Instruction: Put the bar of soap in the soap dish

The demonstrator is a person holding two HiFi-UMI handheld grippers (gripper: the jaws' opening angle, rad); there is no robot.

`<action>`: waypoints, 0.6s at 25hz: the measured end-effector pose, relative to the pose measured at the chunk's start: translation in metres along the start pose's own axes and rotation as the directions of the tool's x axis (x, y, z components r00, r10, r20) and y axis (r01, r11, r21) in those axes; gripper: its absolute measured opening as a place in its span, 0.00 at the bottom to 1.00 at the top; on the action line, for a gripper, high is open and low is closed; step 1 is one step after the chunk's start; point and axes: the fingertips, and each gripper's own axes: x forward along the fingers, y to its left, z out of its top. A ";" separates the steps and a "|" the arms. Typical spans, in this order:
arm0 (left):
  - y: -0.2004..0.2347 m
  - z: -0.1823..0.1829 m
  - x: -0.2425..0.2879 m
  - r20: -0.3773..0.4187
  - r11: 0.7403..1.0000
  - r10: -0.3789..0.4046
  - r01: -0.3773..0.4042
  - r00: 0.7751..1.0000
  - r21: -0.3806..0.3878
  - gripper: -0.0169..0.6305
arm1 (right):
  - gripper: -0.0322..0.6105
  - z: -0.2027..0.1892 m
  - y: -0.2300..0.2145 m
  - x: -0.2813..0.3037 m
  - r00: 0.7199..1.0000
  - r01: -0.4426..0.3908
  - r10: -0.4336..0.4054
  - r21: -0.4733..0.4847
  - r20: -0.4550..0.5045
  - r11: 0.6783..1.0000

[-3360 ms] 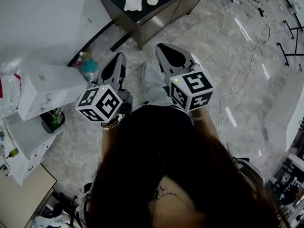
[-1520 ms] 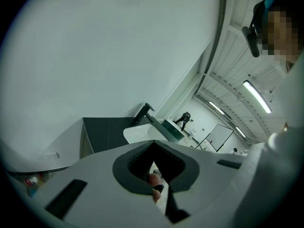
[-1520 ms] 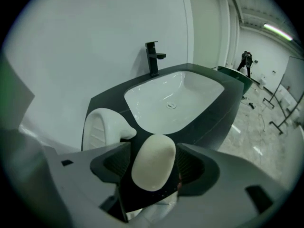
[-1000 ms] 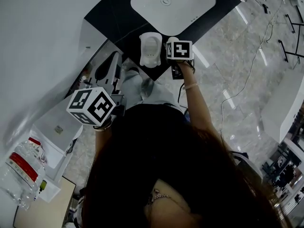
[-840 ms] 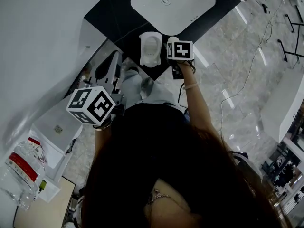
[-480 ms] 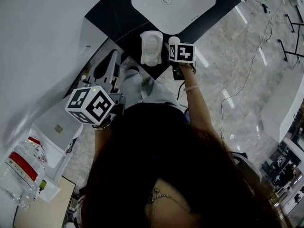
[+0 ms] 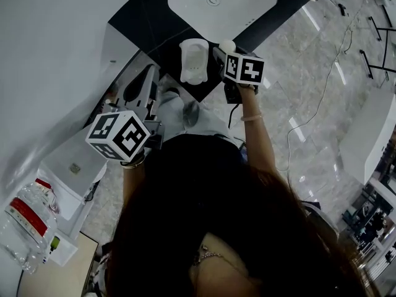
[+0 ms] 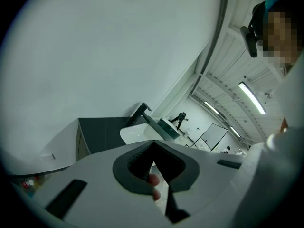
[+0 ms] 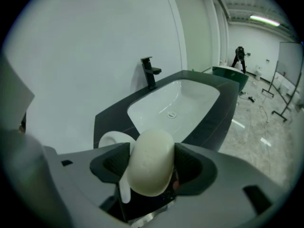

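the right gripper (image 9: 151, 169) clamped the bar of soap (image 9: 149, 160) over the dark bench (image 7: 145, 26), the soap dish (image 7: 193, 60) just beside it at 9 o'clock. the left gripper (image 8: 153, 151) hung off the bench at 7 o'clock, jaws pressed together.

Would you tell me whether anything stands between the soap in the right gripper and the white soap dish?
Nothing visible does. The pale oval bar of soap sits clamped in the right gripper, and the white soap dish stands just to its left on the dark countertop, with only bare counter between.
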 end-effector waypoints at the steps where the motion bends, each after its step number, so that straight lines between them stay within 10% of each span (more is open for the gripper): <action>1: -0.002 0.000 0.000 0.001 1.000 -0.002 0.002 1.000 0.001 0.02 | 0.51 0.006 0.004 -0.005 1.000 -0.008 0.008 -0.006 0.019 1.000; 15: -0.002 -0.004 -0.019 0.030 0.999 0.034 -0.034 0.999 -0.001 0.02 | 0.51 0.024 0.083 -0.015 0.982 -0.153 0.164 -0.112 0.095 0.982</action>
